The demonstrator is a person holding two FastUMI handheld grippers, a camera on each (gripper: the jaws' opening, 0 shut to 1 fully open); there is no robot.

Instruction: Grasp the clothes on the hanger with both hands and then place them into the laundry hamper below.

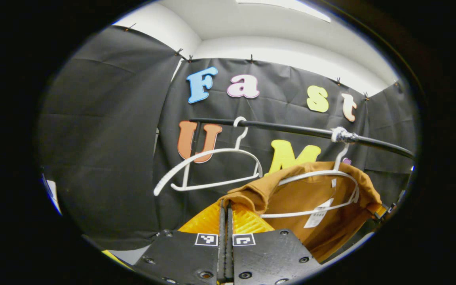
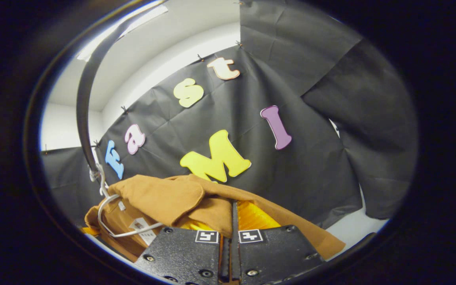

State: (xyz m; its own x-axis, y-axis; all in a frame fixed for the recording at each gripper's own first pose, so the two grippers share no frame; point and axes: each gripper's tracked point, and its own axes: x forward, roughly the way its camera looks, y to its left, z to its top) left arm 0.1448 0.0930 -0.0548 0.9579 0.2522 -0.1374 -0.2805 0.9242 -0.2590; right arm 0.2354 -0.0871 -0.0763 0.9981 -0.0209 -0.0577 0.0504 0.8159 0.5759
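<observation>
On the black rail point(image 1: 291, 128) that crosses the booth hangs a white hanger point(image 1: 323, 186) carrying the brown garment point(image 1: 311, 190), a tan, soft-looking top with a white label sewn inside the neck and a paper tag dangling below it. Its cloth drapes over both shoulders of the hanger and bunches into a thick fold at the near shoulder. Beside it on the same rail hangs a second, bare white hanger point(image 1: 212, 166), apart from the garment.

From the left gripper view, the left gripper point(image 1: 225, 213) sits at that folded shoulder with its two fingers drawn together, their tips meeting the edge of the cloth; the jaws look closed on the fold, though how much fabric lies between them is hard to tell at this angle.

From the right gripper view, the same brown garment point(image 2: 164, 198) spreads wide across the lower part of the scene, one sleeve or shoulder doubled over itself, with the white hanger point(image 2: 109, 213) and the label showing at the left under the rail point(image 2: 83, 118). The right gripper point(image 2: 234, 217) has its fingers nearly touching, and cloth lies over and around their tips, seemingly pinched.
</observation>
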